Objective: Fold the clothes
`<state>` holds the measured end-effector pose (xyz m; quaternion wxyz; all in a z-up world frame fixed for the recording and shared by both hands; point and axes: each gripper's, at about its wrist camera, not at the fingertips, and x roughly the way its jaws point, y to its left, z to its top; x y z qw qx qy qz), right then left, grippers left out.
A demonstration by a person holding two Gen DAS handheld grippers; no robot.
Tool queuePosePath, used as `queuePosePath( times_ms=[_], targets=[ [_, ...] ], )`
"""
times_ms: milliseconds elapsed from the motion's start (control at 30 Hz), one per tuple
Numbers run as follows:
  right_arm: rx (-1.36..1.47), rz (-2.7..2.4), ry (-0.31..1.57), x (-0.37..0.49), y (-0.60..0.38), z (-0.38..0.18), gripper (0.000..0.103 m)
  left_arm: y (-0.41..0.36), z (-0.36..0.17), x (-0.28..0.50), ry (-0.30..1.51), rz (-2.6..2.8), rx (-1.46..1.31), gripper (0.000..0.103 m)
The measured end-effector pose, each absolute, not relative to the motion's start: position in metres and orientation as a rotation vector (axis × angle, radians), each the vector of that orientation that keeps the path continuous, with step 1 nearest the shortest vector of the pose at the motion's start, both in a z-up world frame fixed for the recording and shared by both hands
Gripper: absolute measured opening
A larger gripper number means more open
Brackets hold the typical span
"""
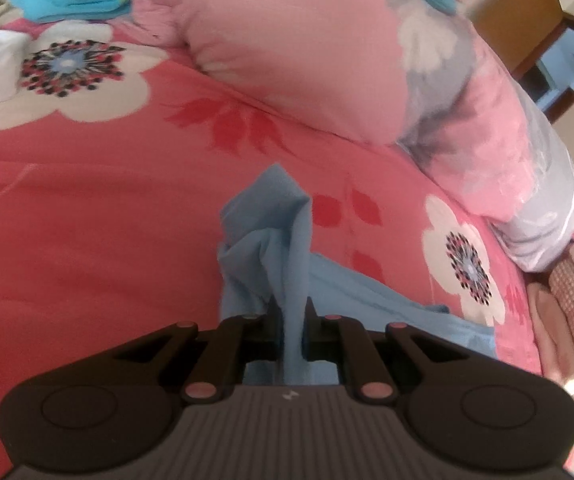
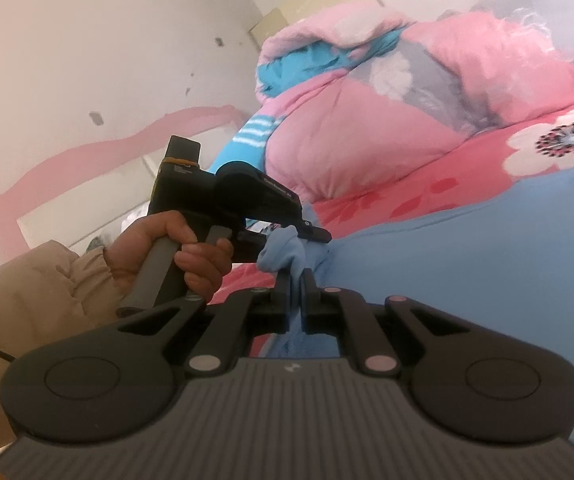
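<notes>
Left gripper (image 1: 291, 320) is pinching a bunched fold of the light blue garment (image 1: 271, 248), which trails down onto the red floral bedsheet (image 1: 87, 208). Right gripper (image 2: 295, 292) is clamped on another bunch of that blue cloth. Only the right wrist view catches the person's hand (image 2: 167, 248) on the other gripper's handle, beige sleeve (image 2: 27, 292) behind it, and the garment spread wide across the bed. Only the left view shows the wooden nightstand (image 1: 527, 12). A pink quilt (image 1: 287, 48) is heaped beyond.

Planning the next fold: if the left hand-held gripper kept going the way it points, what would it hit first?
Probably the red floral bedsheet, beyond the blue garment pinched by the left hand-held gripper; depth is unclear.
</notes>
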<state>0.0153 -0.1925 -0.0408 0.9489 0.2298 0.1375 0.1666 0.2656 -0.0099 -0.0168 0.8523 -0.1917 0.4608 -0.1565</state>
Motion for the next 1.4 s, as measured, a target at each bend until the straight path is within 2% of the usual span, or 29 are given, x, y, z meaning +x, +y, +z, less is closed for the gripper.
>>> queuePosePath(
  times_ms=[600,1133,1200,1267,1333,1400],
  targets=[
    [0.612,0.126,0.196,-0.057,-0.282,-0.06,0.003,-0.158,-0.022,0.224,1.025,-0.433,-0.236,0.009],
    [0.765,0.012,0.2,-0.079,-0.332,-0.091,0.003,-0.228,-0.036,0.215,1.02,-0.455,-0.089,0.01],
    [0.779,0.004,0.204,-0.079,-0.335,-0.094,0.003,-0.232,-0.038,0.214,1.014,-0.478,-0.076,0.023],
    [0.795,-0.002,0.216,-0.079,-0.338,-0.098,0.003,-0.233,-0.038,0.212,1.002,-0.507,-0.079,0.053],
    [0.814,-0.008,0.233,-0.078,-0.341,-0.103,0.003,-0.232,-0.037,0.206,0.979,-0.531,-0.082,0.069],
    [0.838,-0.013,0.249,-0.077,-0.344,-0.108,0.003,-0.23,-0.033,0.198,0.949,-0.54,-0.053,0.073]
  ],
)
